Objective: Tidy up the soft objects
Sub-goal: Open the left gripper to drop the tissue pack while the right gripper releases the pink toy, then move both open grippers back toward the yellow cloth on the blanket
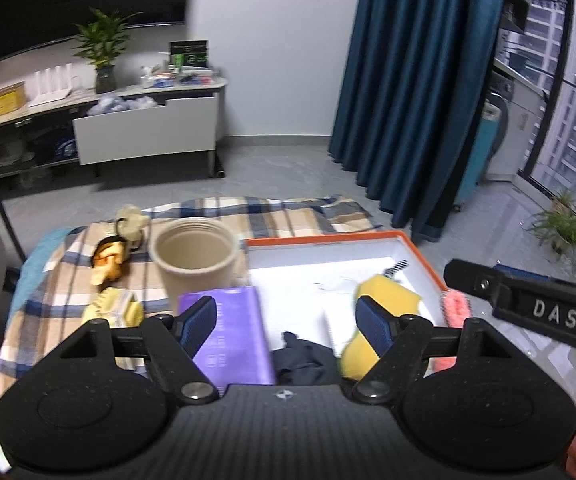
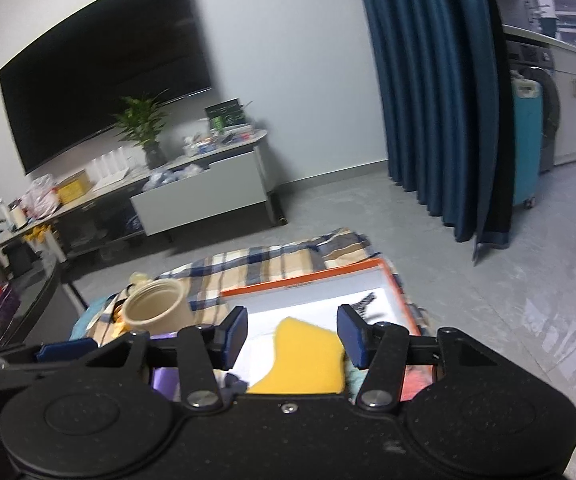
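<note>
In the left wrist view, small yellow soft toys [image 1: 114, 308] lie at the left on a plaid cloth [image 1: 224, 210]. Right of them a beige cup [image 1: 194, 256] stands upright and empty. Just below it a purple booklet [image 1: 234, 336] lies at the box's left edge. The left gripper [image 1: 288, 322] fills the lower frame, its fingers apart with nothing pressed between them; a dark cloth [image 1: 301, 356] lies under the gap. The right finger overlaps a yellow sponge [image 1: 383, 300], which lies inside the orange-rimmed box [image 1: 415, 246]; contact there cannot be told. A pink item [image 1: 455, 306] sits at the box's right edge, and the other gripper's arm crosses the right edge of the frame.

In the right wrist view, the cup [image 2: 156, 306] is at lower left and the box [image 2: 319, 274] at centre. The right gripper [image 2: 291, 332] hangs over the box with fingers apart, the sponge [image 2: 303, 360] below the gap, not clamped.
</note>
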The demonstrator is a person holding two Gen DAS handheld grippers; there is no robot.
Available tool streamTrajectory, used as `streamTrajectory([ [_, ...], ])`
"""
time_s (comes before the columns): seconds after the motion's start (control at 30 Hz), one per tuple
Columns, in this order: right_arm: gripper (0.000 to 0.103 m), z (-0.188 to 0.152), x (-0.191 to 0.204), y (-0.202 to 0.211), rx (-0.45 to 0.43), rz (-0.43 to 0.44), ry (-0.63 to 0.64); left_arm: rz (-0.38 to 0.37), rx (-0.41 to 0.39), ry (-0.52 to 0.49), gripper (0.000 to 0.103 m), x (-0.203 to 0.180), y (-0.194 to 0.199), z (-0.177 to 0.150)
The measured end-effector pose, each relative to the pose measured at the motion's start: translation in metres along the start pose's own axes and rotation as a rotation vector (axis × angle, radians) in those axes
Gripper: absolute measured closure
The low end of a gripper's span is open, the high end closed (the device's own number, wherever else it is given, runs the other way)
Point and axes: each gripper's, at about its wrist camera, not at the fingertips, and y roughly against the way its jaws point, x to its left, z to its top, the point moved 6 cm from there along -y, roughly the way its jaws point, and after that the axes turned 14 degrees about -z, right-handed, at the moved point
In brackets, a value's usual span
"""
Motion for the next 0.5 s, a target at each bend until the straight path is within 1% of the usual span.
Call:
streamTrajectory([
  [0.27,0.045,-0.007,0.038,0.002,0.016,0.065,0.063,0.049,-0.02,0.034,0.025,0.02,0.013,0.002],
  [0.5,0.045,-0.011,0.065,0.001,0.027,0.109,0.1,0.086,-0.029,0.064,0.025,0.04,0.026,-0.001],
])
